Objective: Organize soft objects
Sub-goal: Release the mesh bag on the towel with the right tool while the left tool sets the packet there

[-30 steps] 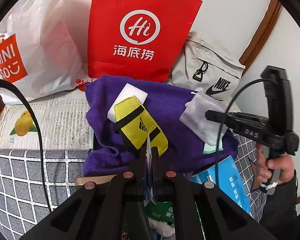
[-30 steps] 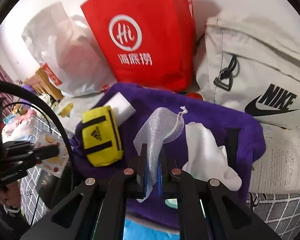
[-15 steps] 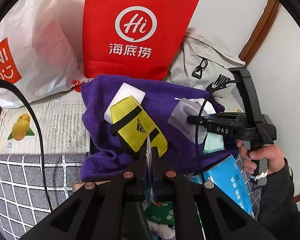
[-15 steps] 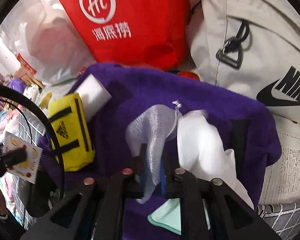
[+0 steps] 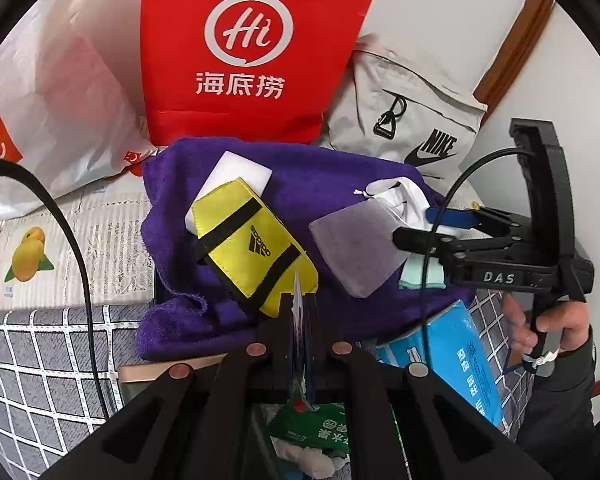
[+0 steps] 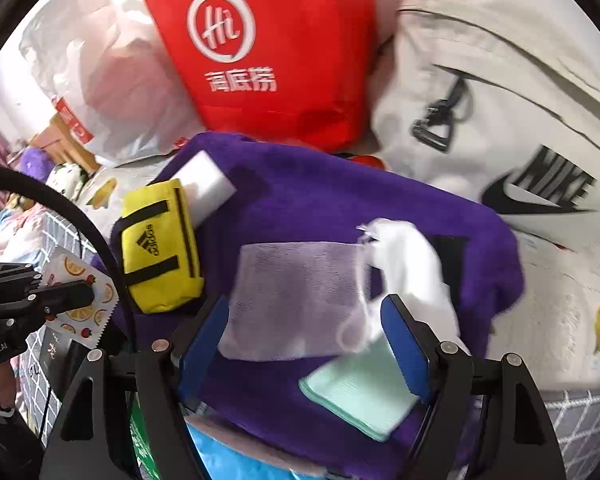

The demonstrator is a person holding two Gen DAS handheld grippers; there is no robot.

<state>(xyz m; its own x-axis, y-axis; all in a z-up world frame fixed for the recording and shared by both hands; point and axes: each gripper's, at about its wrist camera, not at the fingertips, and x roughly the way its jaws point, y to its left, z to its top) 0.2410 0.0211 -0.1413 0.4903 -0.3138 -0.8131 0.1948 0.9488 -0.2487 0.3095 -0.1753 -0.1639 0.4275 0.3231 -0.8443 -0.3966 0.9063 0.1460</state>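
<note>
In the left wrist view the left tongs (image 5: 300, 312) stay clamped on a fruit-print packet (image 5: 298, 308), while in the right wrist view the right tongs (image 6: 306, 336), shut earlier, now gape, the mesh pouch (image 6: 296, 300) released between them on the purple towel (image 6: 320, 200).

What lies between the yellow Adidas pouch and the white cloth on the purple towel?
The white mesh bag lies flat between the yellow Adidas pouch and the white cloth, on the purple towel. The right wrist view shows this best.
</note>
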